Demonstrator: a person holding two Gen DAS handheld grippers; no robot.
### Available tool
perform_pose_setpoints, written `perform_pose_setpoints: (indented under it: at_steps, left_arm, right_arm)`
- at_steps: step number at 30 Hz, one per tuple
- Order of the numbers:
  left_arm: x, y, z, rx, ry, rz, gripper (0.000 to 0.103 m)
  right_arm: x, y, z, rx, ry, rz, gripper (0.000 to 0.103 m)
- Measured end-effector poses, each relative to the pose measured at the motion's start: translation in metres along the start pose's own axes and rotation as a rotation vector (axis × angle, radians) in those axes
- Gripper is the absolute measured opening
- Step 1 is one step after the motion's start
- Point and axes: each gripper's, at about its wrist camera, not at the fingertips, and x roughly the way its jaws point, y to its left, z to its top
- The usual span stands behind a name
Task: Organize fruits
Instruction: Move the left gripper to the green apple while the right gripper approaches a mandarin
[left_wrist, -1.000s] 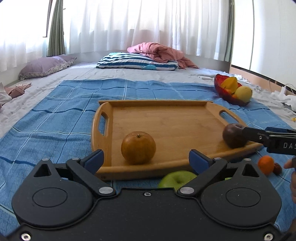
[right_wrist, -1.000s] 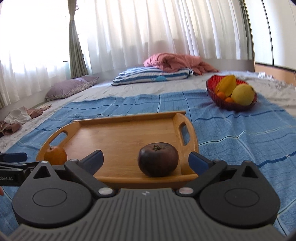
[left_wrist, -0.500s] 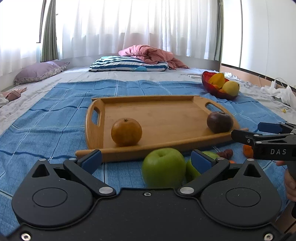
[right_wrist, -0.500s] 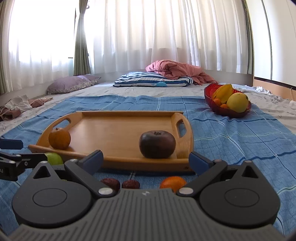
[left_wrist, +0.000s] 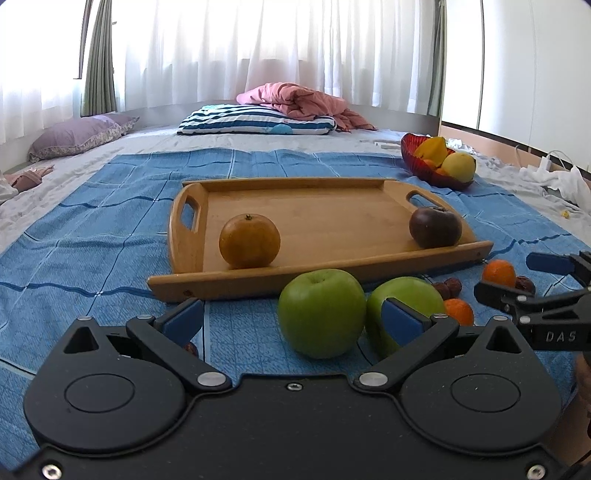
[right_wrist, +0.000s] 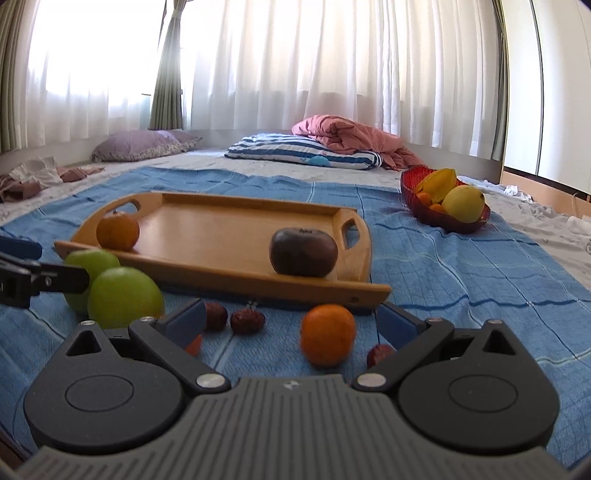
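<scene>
The left gripper (left_wrist: 291, 319) stands wide and holds nothing, with 1 green apple (left_wrist: 321, 312) between its fingers and a 2nd apple (left_wrist: 413, 295) touching it on the right, partly behind the right pad. The right gripper (right_wrist: 291, 323) is also wide and holds nothing, a small orange (right_wrist: 328, 334) lying between its fingers with dark dates (right_wrist: 247, 320) just beside. The tray (left_wrist: 317, 275) lies just beyond, its near rim close to the apples, holding a big orange (left_wrist: 249, 240) near-left and a dark fruit (left_wrist: 436, 227) right, with bare wood between; a red bowl (left_wrist: 424, 171) sits far right on the blue cloth (left_wrist: 92, 229).
</scene>
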Motion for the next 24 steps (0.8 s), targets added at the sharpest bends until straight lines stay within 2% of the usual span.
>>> perform_pose_setpoints:
  at_steps: [10,13,15,18,24]
  left_arm:
    - [0.001,0.000,-0.003,-0.024,0.003,0.010,0.102]
    - [0.002,0.002,0.000,-0.034,0.034,0.006,0.083]
    - [0.002,0.003,0.001,-0.052,0.048,-0.025,0.071]
    - [0.002,0.004,0.002,-0.071,0.063,-0.053,0.063]
    - [0.006,-0.001,0.004,-0.077,0.072,-0.055,0.059]
  right_arm:
    - [0.001,0.006,-0.015,-0.030,0.024,-0.024,0.103]
    - [0.001,0.007,-0.015,-0.035,0.027,-0.013,0.098]
    - [0.002,0.007,-0.014,-0.037,0.031,-0.006,0.096]
    - [0.004,0.010,-0.015,-0.051,0.036,-0.002,0.092]
    - [0.005,0.013,-0.015,-0.068,0.036,-0.016,0.088]
